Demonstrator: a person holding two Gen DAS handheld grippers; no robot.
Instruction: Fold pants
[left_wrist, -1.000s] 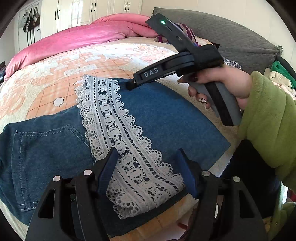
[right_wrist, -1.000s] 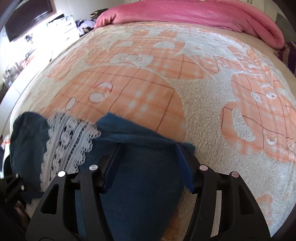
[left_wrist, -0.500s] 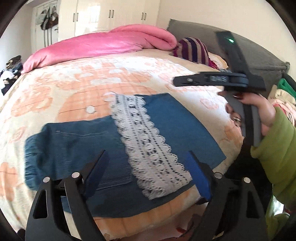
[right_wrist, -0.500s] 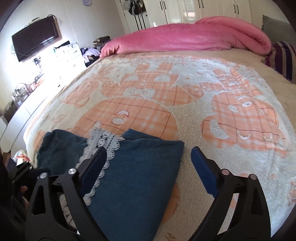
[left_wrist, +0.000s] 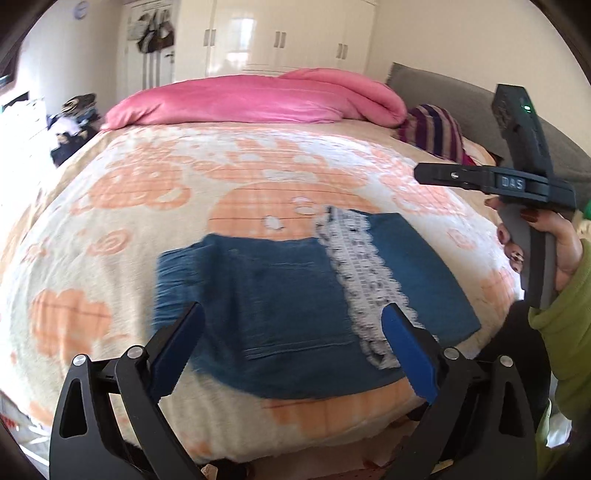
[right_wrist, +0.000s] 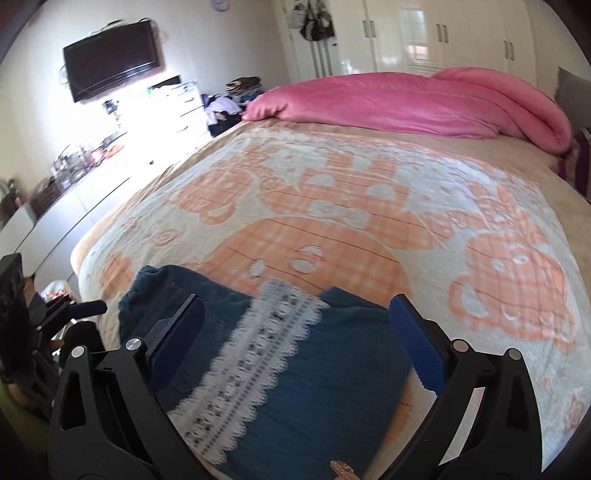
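Note:
The blue denim pants (left_wrist: 266, 295) lie folded on the orange-and-cream bed blanket (left_wrist: 147, 192), with a white lace strip (left_wrist: 362, 273) running across the folded-over part. My left gripper (left_wrist: 291, 317) hovers above the pants' near edge, its jaws opening wide and holding nothing. In the right wrist view the pants (right_wrist: 332, 369) and lace strip (right_wrist: 258, 350) lie below my right gripper (right_wrist: 297, 306), whose jaws are also opening and hold nothing. The right gripper (left_wrist: 421, 173) shows side-on at the right of the left wrist view, held by a hand in a green sleeve (left_wrist: 565, 332).
A pink duvet (left_wrist: 251, 99) is bunched along the bed's far side, a striped pillow (left_wrist: 436, 129) beside it. A grey headboard (left_wrist: 461, 103) stands at the right. A wall television (right_wrist: 110, 70) and a cluttered low white cabinet (right_wrist: 74, 199) line the left wall. The pants lie near the bed's edge.
Both grippers have lifted and drawn back from the pants while their jaws spread wide. The pants stay folded on the blanket, and more of the bed is now in view.

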